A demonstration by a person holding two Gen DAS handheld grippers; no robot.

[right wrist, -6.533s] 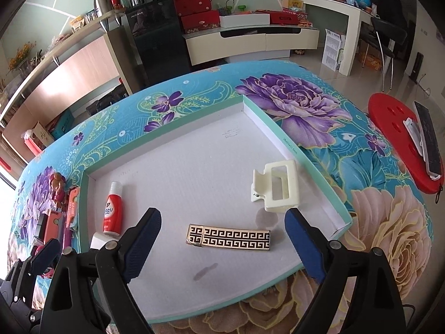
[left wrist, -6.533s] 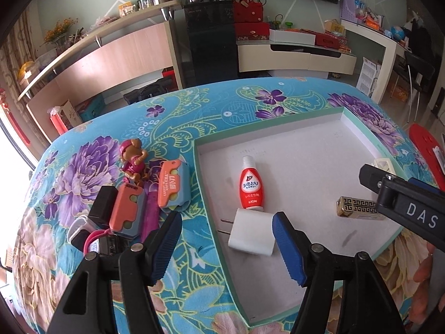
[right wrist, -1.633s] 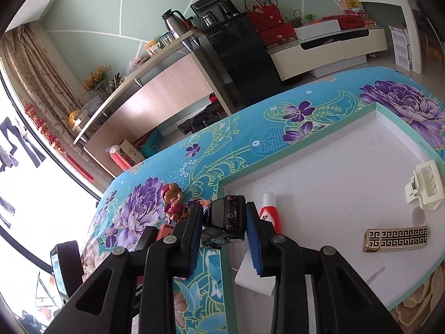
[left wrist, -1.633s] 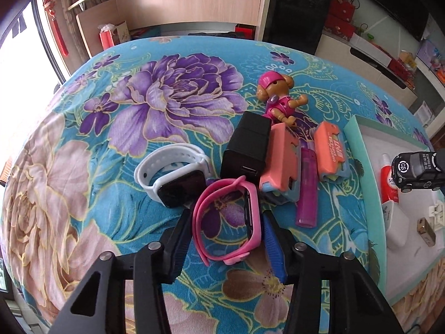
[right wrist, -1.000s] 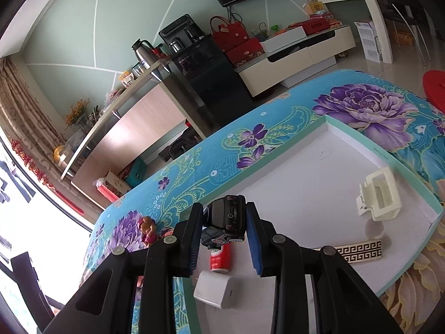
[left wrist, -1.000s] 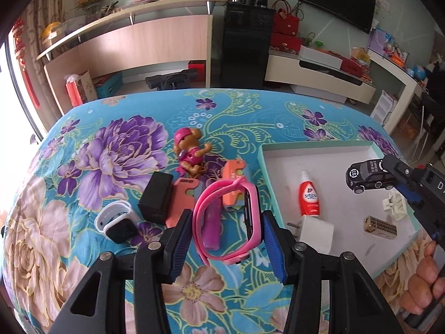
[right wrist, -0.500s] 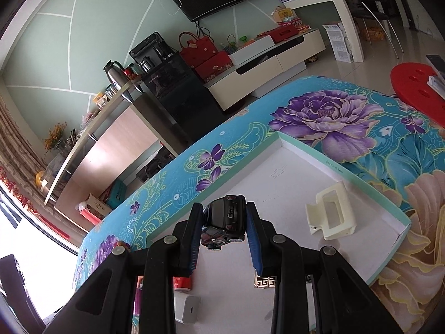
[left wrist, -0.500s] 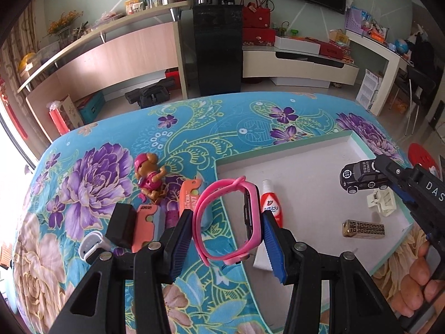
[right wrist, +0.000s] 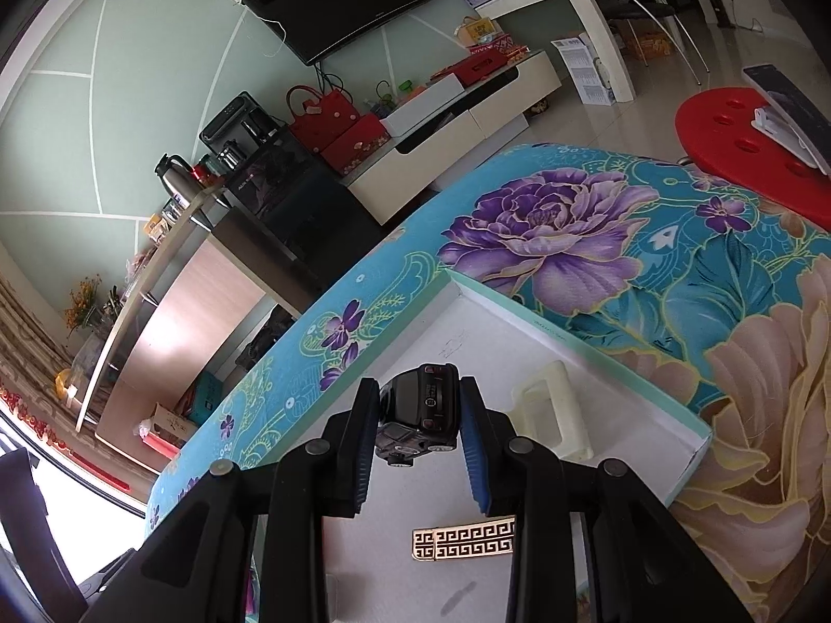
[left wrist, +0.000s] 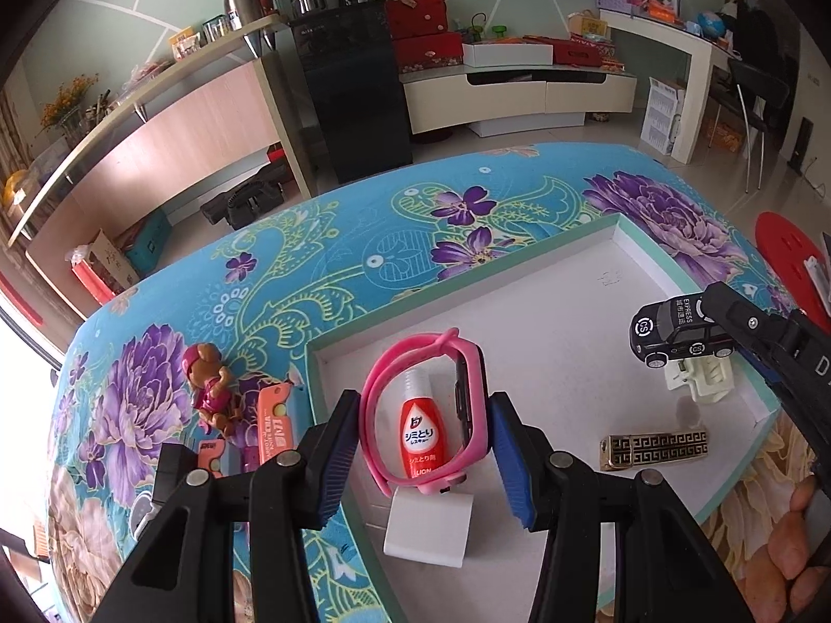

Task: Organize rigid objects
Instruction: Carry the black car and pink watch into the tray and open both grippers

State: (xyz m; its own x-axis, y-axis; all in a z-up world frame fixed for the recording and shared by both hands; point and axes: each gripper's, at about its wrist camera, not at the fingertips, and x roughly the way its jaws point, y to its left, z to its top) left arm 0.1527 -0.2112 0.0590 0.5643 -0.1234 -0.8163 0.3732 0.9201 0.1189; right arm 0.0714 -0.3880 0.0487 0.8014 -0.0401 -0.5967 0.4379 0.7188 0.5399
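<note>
My left gripper [left wrist: 423, 449] is shut on a pink smartwatch [left wrist: 470, 405], held above the near left corner of the white tray [left wrist: 524, 290]. Under it in the tray lie a red-and-white bottle [left wrist: 419, 428] and a white block [left wrist: 428, 527]. My right gripper [right wrist: 419, 441] is shut on a small black toy car [right wrist: 419, 412], which hangs over the tray's right part; in the left wrist view the toy car [left wrist: 675, 332] shows at the right. A cream clip [right wrist: 553, 410] and a gold-patterned bar [right wrist: 462, 542] rest in the tray [right wrist: 597, 348] below.
Left of the tray on the floral cloth [left wrist: 363, 228] lie a toy pup figure [left wrist: 210, 389], orange cases [left wrist: 272, 423], a black block [left wrist: 169, 467] and a white watch [left wrist: 140, 514]. A person's fingers [left wrist: 789, 535] show at the lower right. A red stool [right wrist: 748, 145] stands beyond the table.
The left gripper carried the pink watch rightward, from over the cloth to over the tray's left corner. The right gripper moved the toy car further right, near the cream clip.
</note>
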